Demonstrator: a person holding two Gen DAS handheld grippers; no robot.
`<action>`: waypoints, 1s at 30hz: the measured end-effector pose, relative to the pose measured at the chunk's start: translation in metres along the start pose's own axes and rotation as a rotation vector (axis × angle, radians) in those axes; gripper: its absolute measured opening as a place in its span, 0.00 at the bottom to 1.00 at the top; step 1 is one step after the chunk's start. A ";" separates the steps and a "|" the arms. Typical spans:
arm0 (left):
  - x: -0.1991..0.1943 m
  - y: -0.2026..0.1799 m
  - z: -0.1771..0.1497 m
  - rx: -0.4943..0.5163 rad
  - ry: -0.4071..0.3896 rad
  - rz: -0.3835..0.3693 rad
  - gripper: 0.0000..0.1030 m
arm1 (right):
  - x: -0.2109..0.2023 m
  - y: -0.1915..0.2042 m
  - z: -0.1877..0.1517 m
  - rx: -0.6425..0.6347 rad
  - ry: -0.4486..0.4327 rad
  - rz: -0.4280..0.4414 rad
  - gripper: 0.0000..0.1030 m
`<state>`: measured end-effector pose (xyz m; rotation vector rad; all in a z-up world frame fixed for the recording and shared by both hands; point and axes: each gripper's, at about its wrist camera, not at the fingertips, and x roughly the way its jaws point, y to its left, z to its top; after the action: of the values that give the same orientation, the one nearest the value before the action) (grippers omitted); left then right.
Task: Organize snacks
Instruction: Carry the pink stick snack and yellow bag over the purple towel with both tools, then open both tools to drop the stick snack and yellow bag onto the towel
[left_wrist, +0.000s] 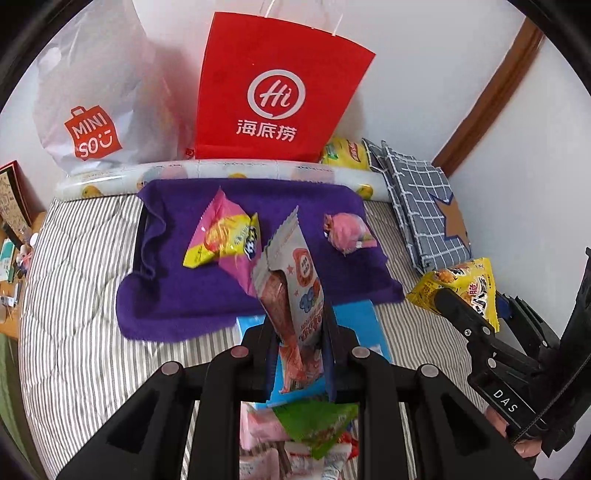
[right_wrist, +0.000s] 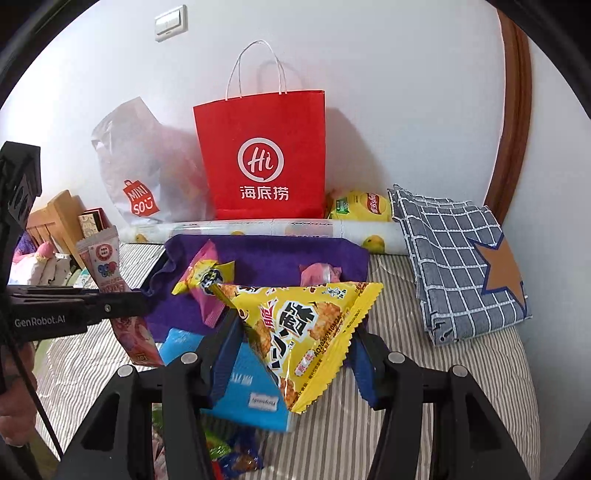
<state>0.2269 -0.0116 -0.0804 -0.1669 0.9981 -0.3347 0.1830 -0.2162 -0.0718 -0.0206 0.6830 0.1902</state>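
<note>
My left gripper (left_wrist: 299, 328) is shut on a long grey and red snack bar wrapper (left_wrist: 291, 280), held upright above the near edge of a purple towel (left_wrist: 177, 295). On the towel lie a pink and yellow packet (left_wrist: 221, 240) and a small pink wrapped snack (left_wrist: 347, 232). My right gripper (right_wrist: 295, 332) is shut on a yellow triangular cracker packet (right_wrist: 306, 317), held over a blue box (right_wrist: 251, 387). The left wrist view shows that yellow packet (left_wrist: 465, 284) off to the right, and the right wrist view shows the snack bar (right_wrist: 107, 266) off to the left.
A red paper bag (right_wrist: 262, 158), a white plastic shopping bag (right_wrist: 140, 177) and a yellow chip bag (right_wrist: 358, 206) stand along the wall behind a printed roll (right_wrist: 258, 227). Folded checked cloth (right_wrist: 454, 258) lies right. Several loose snacks (left_wrist: 314, 428) pile on the striped bed (left_wrist: 74, 295) below the grippers.
</note>
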 end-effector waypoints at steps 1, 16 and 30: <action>0.003 0.003 0.003 -0.007 0.004 -0.006 0.20 | 0.004 -0.001 0.001 -0.002 0.002 -0.005 0.51; 0.020 0.042 0.016 -0.080 0.019 -0.003 0.20 | 0.039 -0.009 0.003 0.012 0.046 -0.013 0.51; 0.056 0.087 0.053 -0.108 0.029 0.057 0.20 | 0.114 -0.023 0.017 0.038 0.124 -0.015 0.51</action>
<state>0.3173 0.0491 -0.1218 -0.2313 1.0487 -0.2316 0.2849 -0.2186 -0.1313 -0.0007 0.8093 0.1624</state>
